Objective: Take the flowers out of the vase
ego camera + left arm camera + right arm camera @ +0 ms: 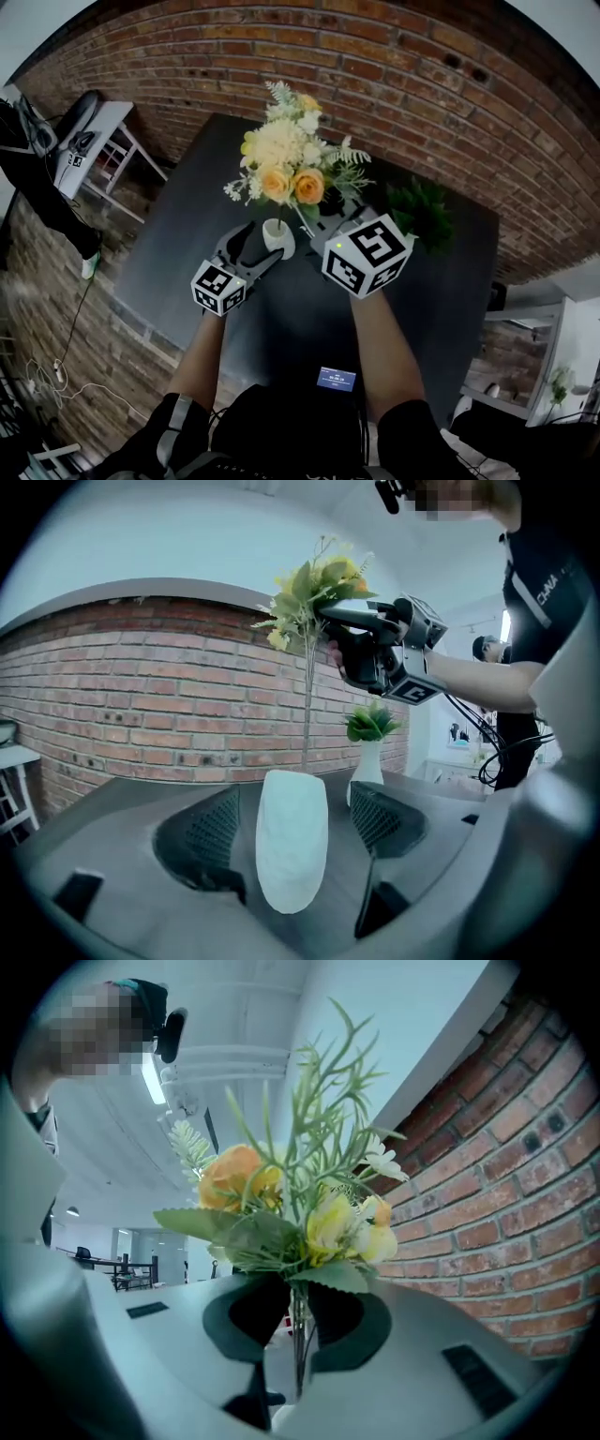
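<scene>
A bouquet of yellow, orange and white flowers (pixel 291 169) is up above a small white vase (pixel 278 238) on the dark table (pixel 187 253). My right gripper (pixel 323 223) is shut on the thin stems (pixel 298 1344) just under the blooms (pixel 309 1222). In the left gripper view the stems (pixel 307 714) run straight down to the vase's mouth. My left gripper (pixel 251 251) has the vase (pixel 292 850) between its jaws. A narrow gap shows on each side of the vase, so its fingers (pixel 202 841) do not press on it.
A second white vase with a green plant (pixel 419 214) stands on the table to the right, also seen in the left gripper view (pixel 368 752). A brick wall (pixel 375 66) runs behind the table. A white side table (pixel 94 141) stands at the far left.
</scene>
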The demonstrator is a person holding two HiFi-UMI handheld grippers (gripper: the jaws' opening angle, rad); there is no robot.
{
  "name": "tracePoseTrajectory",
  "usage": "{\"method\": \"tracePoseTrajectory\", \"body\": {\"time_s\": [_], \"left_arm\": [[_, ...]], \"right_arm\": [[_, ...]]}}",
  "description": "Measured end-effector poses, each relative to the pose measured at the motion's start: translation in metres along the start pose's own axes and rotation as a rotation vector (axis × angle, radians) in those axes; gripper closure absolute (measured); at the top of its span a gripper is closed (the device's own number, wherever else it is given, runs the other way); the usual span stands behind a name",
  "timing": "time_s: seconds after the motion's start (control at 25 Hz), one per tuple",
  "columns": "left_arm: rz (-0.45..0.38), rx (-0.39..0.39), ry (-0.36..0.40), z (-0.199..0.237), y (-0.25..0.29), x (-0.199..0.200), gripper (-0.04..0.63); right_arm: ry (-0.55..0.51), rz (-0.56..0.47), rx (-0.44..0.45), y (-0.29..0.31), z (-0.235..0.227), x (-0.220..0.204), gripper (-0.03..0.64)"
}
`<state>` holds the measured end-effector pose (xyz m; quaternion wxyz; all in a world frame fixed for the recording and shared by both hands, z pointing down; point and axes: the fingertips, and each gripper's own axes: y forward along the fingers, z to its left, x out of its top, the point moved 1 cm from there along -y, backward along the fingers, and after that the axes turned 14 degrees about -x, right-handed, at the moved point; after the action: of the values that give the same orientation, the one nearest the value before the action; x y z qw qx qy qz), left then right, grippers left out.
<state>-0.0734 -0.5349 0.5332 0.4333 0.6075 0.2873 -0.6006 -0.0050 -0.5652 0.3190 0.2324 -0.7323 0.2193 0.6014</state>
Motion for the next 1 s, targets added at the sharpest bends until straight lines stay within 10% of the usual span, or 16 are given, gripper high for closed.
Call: {"method": "tracePoseTrajectory", "body": {"time_s": [0.36, 0.84, 1.0], "left_arm": [[-0.080, 0.081, 0.066, -0.020, -0.037, 0.048, 0.244], [-0.061, 0.075, 0.058, -0.076, -0.052, 0.050, 0.592], [-0.048, 0.059, 0.016, -0.097, -0.053, 0.039, 0.592]], "right_arm": [[-0.079, -0.002, -0.043, -0.039, -0.005, 0.035, 0.552], [0.014, 0.249, -0.107, -0.110, -0.006, -0.091, 0.552], [0.037, 0.271, -0.111, -0.131, -0.003, -0.106, 0.552]]}}
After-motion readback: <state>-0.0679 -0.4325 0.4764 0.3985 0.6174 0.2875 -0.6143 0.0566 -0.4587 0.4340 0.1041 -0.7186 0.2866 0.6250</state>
